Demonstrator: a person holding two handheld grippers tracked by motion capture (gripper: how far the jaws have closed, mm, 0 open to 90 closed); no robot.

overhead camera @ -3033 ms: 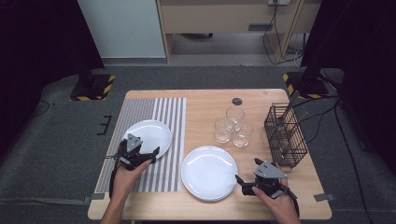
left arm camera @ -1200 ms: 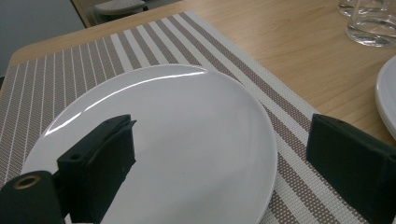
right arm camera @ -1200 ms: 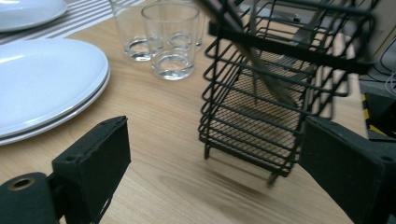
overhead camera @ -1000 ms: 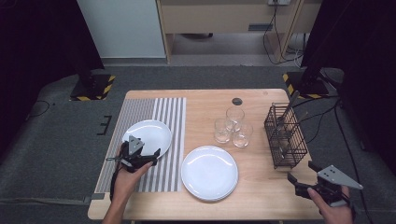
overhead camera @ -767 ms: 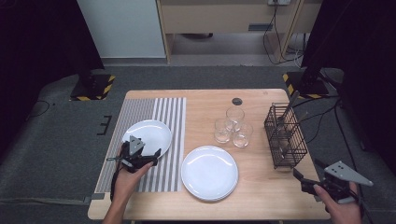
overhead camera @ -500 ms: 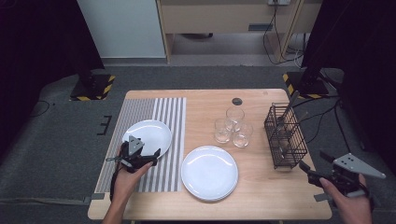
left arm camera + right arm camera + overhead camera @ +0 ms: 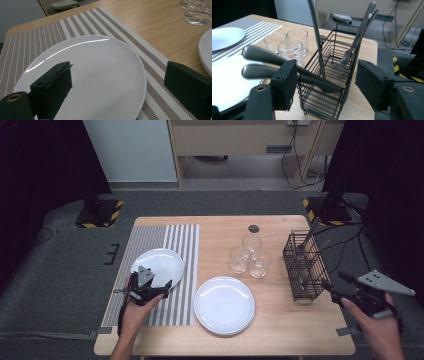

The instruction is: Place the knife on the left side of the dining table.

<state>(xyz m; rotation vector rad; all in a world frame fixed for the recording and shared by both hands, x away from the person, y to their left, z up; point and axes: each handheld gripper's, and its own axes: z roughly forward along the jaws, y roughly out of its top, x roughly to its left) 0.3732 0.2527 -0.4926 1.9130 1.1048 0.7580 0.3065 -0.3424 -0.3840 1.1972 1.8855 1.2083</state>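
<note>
The right gripper (image 7: 334,289) hovers at lower right of the high view, just beside the wire basket (image 7: 304,266) of cutlery – its jaws have just been closing, still apart, nothing pinched. Three glasses (image 7: 248,256) stand left of the basket. At lower left the left gripper (image 7: 150,287), jaws apart, straddles a white plate (image 7: 162,264) on the striped mat (image 7: 181,245); another plate (image 7: 224,304) lies mid-desk (image 7: 275,330).

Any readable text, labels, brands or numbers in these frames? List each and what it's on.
None readable.
Plates, glasses, striped placemat, wire cutlery basket and table: no print visible.
Black-and-yellow hazard stripes on the floor stand bases: a marking, no lettering.
Left gripper and right gripper fingers: no logo or number visible.
</note>
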